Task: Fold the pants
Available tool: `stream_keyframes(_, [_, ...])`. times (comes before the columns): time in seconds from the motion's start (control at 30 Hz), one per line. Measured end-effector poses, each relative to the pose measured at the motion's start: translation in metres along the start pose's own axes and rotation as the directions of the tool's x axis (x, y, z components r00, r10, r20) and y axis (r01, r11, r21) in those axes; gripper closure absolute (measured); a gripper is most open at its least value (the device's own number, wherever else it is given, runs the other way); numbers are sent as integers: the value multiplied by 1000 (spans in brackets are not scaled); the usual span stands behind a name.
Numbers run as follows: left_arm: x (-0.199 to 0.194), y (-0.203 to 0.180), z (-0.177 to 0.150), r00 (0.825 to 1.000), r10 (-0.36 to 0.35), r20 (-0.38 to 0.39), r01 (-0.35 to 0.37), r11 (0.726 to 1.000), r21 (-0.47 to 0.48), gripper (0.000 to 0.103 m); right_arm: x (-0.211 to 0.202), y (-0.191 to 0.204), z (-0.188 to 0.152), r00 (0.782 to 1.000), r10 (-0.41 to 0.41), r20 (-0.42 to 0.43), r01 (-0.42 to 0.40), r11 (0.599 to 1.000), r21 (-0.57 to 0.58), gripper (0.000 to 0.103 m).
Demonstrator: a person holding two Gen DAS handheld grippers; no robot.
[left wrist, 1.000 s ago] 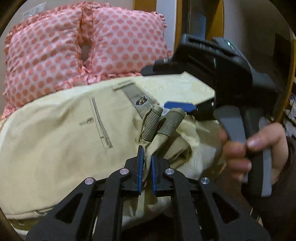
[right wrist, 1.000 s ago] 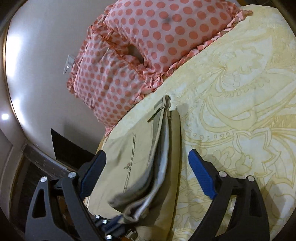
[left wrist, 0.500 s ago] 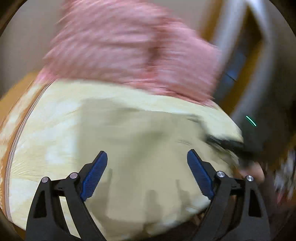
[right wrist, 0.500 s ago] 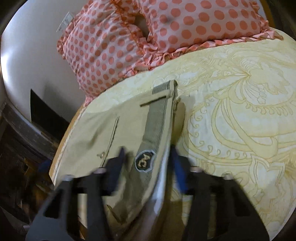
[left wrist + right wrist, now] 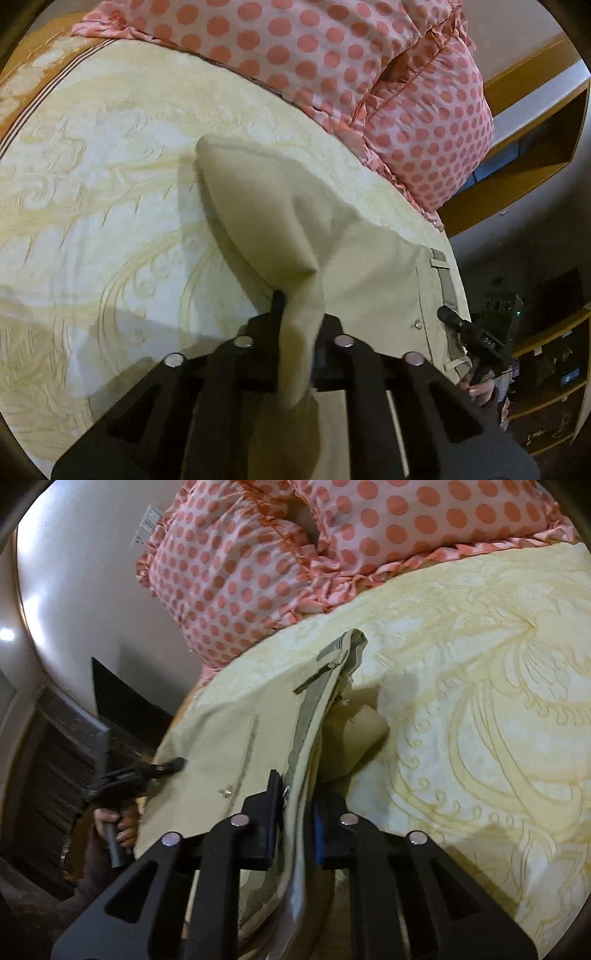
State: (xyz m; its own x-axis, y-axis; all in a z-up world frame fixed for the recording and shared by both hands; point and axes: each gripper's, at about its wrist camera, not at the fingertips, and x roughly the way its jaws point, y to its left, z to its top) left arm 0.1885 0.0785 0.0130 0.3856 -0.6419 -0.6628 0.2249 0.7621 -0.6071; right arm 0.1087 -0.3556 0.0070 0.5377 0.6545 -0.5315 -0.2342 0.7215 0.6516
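Both grippers pinch pants (image 5: 369, 266); only right view shows waistband (image 5: 314, 698) edge-on

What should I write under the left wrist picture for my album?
Left gripper pinching a fold of beige cotton pants on a yellow swirl-patterned bedspread, beside pink polka-dot pillows.

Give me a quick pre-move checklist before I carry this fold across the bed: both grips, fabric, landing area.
1. Left gripper shut on a bunched fold of the pants: ok.
2. Right gripper shut on the waistband edge: ok.
3. All waistband layers inside the right fingers: cannot tell; the layers hide each other.
4. Pants flat between the grips: not ok; a raised fold stands up ahead of the left gripper.
5. Bedspread on the far side free of objects: ok.
6. Pillows apart from the pants: ok.
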Motion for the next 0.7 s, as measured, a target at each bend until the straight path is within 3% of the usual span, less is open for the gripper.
stream_keyframes(0.2, [17,-41,59,993,90,81,-100,987,129,98,11,11,66,995,-58,79,64,995,-72,92])
stream_keyframes(0.27, [31,-49,86,977,141,162,-165,976,141,98,19,2,90,987,-98,124,105,993,-49,93])
stream_keyframes(0.33, [52,-48,105,960,219,176,-245,958,146,96,37,-13,108,978,-175,117,178,984,-20,92])
stream_keyframes(0.4, [70,-40,114,948,292,124,-306,945,116,91,51,-23,111,951,-306,42,307,952,2,81])
stream_keyframes(0.43, [71,-37,115,950,293,110,-304,948,98,86,50,-25,110,941,-337,31,336,942,11,69])
stream_keyframes(0.47, [63,-36,110,948,292,129,-305,948,88,84,39,-21,105,933,-353,67,352,936,14,65])
stream_keyframes(0.5, [55,-37,106,933,320,163,-337,937,89,82,25,-14,100,932,-340,125,342,940,3,63])
stream_keyframes(0.57, [29,-46,91,891,369,263,-409,905,117,81,6,5,89,948,-255,191,266,963,-34,36])
stream_keyframes(0.6, [18,-52,82,898,331,289,-380,915,132,81,3,15,84,964,-190,184,203,978,-57,35])
stream_keyframes(0.67, [8,-62,67,937,219,273,-267,951,157,80,10,24,74,991,-74,114,82,995,-64,29])
stream_keyframes(0.7, [11,-67,57,964,148,222,-188,967,173,77,19,23,68,998,-31,55,33,999,-36,27])
